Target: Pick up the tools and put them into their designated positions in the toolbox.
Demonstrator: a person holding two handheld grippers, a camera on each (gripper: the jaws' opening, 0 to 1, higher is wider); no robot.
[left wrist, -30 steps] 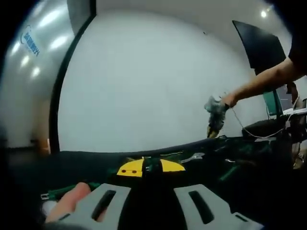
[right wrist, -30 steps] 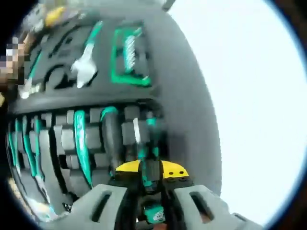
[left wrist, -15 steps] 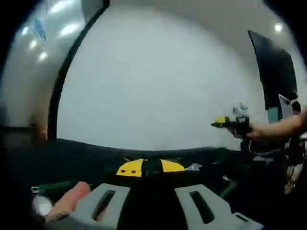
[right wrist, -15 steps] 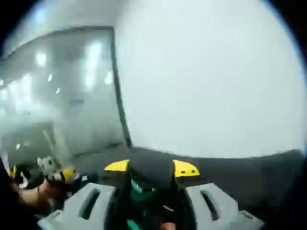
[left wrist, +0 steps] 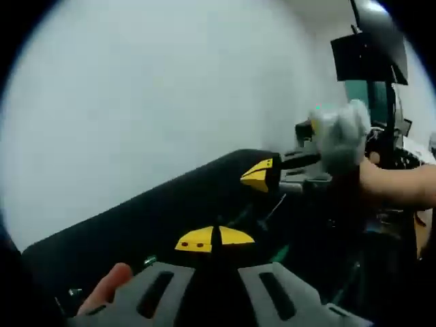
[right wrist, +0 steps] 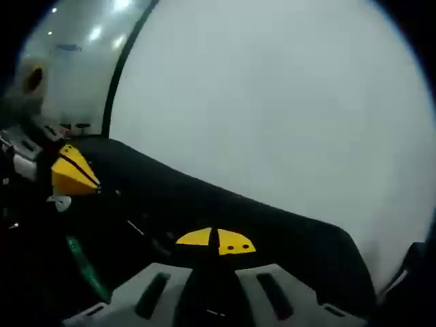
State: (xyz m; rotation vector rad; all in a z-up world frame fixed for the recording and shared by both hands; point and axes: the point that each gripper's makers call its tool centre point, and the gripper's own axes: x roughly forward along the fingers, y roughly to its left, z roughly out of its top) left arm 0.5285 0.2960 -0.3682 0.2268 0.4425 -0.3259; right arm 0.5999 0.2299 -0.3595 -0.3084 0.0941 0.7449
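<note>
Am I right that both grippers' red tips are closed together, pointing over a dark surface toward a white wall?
Nearly: the tips are yellow, not red. The left gripper in the left gripper view and the right gripper in the right gripper view both show yellow tips closed together, over the dark surface, facing the white wall.

Your left gripper view looks low across the dark toolbox [left wrist: 204,204] toward a white wall [left wrist: 136,102], tilted, with the right gripper [left wrist: 262,174] close ahead. Your right gripper view faces that wall [right wrist: 286,102] over the toolbox [right wrist: 259,218] too, the left gripper [right wrist: 71,174] near.
</note>
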